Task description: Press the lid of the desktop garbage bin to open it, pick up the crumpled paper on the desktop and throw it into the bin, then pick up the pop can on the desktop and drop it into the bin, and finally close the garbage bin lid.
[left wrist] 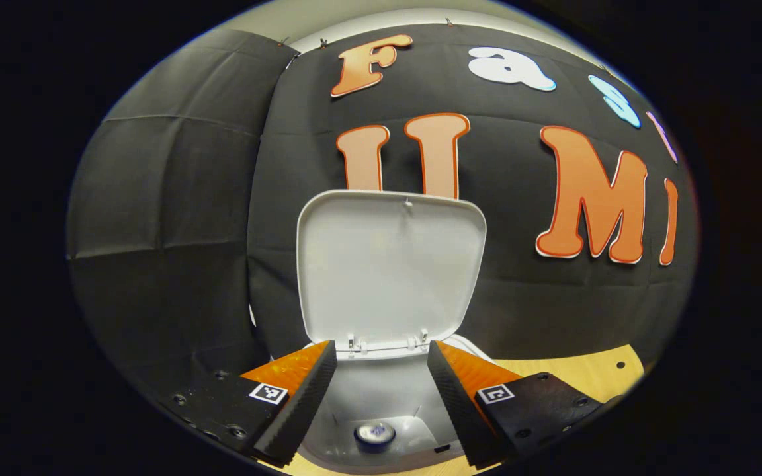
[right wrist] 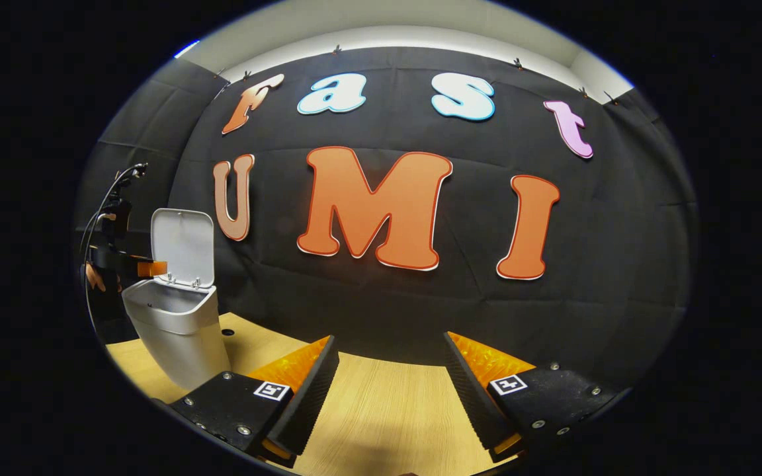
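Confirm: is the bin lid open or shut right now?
Open. The lid stands upright behind the bin, and a can is visible at the bottom.

Bin mouth wide open right under left gripper, jaws spread w/ gap clear between them, straight drop into the opening. Lid upright at rear edge, blocks any pass fwd over the bin. Pop can lying at bin bottom, room around it inside. Booth wall close behind lid.

Right gripper well apart from bin, jaws open over bare wood surface; open lane ahead to the wall. From there, bin stands far left w/ lid up; left gripper and hand hanging at its rim, crowding that side.
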Tool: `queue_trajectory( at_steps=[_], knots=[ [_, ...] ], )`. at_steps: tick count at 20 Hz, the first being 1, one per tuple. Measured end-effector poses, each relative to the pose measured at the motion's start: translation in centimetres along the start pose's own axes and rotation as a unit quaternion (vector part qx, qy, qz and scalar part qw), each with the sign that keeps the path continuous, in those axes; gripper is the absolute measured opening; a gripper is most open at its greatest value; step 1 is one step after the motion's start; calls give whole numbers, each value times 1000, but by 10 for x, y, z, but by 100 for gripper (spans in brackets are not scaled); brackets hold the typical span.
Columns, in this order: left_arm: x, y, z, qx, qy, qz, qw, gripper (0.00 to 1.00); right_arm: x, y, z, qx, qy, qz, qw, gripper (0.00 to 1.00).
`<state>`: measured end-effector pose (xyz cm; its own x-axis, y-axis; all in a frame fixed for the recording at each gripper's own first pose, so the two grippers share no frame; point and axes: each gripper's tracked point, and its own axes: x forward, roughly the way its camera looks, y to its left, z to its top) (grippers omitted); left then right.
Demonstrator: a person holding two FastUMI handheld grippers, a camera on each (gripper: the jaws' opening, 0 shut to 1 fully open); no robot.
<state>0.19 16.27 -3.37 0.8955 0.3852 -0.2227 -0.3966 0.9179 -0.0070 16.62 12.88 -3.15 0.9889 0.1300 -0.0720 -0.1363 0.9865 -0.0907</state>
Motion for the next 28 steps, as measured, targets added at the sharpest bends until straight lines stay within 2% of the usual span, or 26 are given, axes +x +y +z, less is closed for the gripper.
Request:
queue_trajectory(
  at_steps=[5, 9, 16, 19, 24, 25, 26, 28],
  knots=[
    [-8, 1, 44, 2, -23, 2, 1000, 88, 0, -2, 1, 5, -3, 1, 1000, 94],
    [-11, 3, 87, -24, -37, 5, 999, 88, 0, -1, 2, 6, -7, 5, 1000, 94],
    [11, 16, 154, -11, -59, 25, 998, 89, 1, -14, 5, 19, -11, -3, 1000, 94],
    [25, 17, 174, -24, -64, 28, 997, 92, 2, -23, 10, 20, -19, -15, 1000, 94],
    [65, 18, 192, -22, -46, 28, 998, 89, -2, -37, 8, 23, -18, -32, 999, 94],
    [74, 18, 189, -21, -36, 28, 999, 91, -2, -39, 9, 24, -18, -34, 999, 94],
    [83, 18, 186, -20, -25, 28, 999, 88, -4, -41, 8, 24, -18, -37, 999, 94],
    [99, 15, 172, -14, 2, 26, 1000, 92, -7, -45, 9, 23, -18, -42, 999, 94]
  ],
)
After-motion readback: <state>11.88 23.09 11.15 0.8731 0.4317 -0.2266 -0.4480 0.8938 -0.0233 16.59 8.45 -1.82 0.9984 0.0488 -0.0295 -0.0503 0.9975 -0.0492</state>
